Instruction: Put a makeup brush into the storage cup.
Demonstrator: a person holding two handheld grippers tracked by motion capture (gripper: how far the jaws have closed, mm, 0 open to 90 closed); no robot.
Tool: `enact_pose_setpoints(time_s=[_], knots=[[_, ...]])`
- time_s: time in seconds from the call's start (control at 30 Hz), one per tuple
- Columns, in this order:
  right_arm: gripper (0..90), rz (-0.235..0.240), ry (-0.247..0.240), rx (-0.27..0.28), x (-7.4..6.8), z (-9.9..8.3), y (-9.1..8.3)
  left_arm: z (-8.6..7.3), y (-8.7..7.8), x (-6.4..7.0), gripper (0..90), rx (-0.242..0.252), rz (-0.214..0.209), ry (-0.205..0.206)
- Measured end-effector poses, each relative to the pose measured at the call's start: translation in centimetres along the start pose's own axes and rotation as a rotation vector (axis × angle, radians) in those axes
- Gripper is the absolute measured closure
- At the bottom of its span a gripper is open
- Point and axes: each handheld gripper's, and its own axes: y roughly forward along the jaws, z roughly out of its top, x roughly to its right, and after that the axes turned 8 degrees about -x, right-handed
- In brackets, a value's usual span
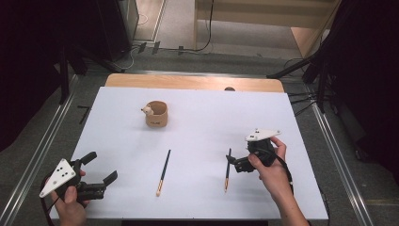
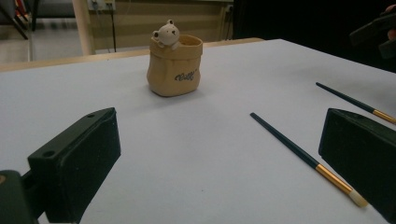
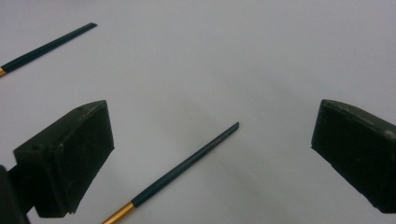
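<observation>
Right tool (image 1: 234, 162), jaws wide, straddling brush (image 3: 187, 163) flat on desk (image 1: 197, 122); left tool (image 1: 101, 167) wide too. Risk: thin handle rolling or slipping out on closing.

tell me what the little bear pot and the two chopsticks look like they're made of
Bear pot: likely glazed ceramic; tan, smooth, soft sheen, moulded bag-like folds and a bear on its rim. Chopsticks, left and right: possibly lacquered wood or plastic; dark, evenly coloured shafts with a shiny gold band and pale tip. The look alone can't settle which.
</observation>
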Motion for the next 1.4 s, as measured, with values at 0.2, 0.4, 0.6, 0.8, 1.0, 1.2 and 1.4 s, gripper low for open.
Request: enact_pose_setpoints(time_s=[0.2, 0.4, 0.6, 0.8, 1.0, 1.2, 1.4], knots=[[1.4, -0.001, -0.020, -0.077, -0.4, 0.0, 1.1, 0.0, 0.1, 0.0, 0.0, -0.003, -0.003, 0.002], [1.4, 0.004, -0.017, -0.142, -0.8, 0.1, 1.9, 0.0, 0.1, 0.1, 0.0, -0.005, -0.009, 0.002], [3.7, 0.017, 0.011, -0.189, -0.9, -0.3, 2.3, -0.1, 0.2, -0.1, 0.0, -0.006, -0.012, -0.005], [7.4, 0.038, 0.017, -0.235, -1.0, -0.6, 3.0, -0.1, 0.3, 0.0, 0.0, -0.011, -0.016, -0.003], [13.6, 0.004, -0.001, -0.295, -1.6, -0.6, 3.8, -0.2, 0.4, 0.0, 0.0, -0.018, -0.020, -0.002], [17.3, -0.011, 0.003, -0.333, -2.2, -0.6, 4.5, -0.2, 0.4, 0.0, 0.0, -0.019, -0.022, -0.003], [22.0, -0.026, -0.017, -0.369, -2.8, -0.6, 4.9, -0.2, 0.5, 0.0, 0.0, -0.024, -0.023, 0.002]])
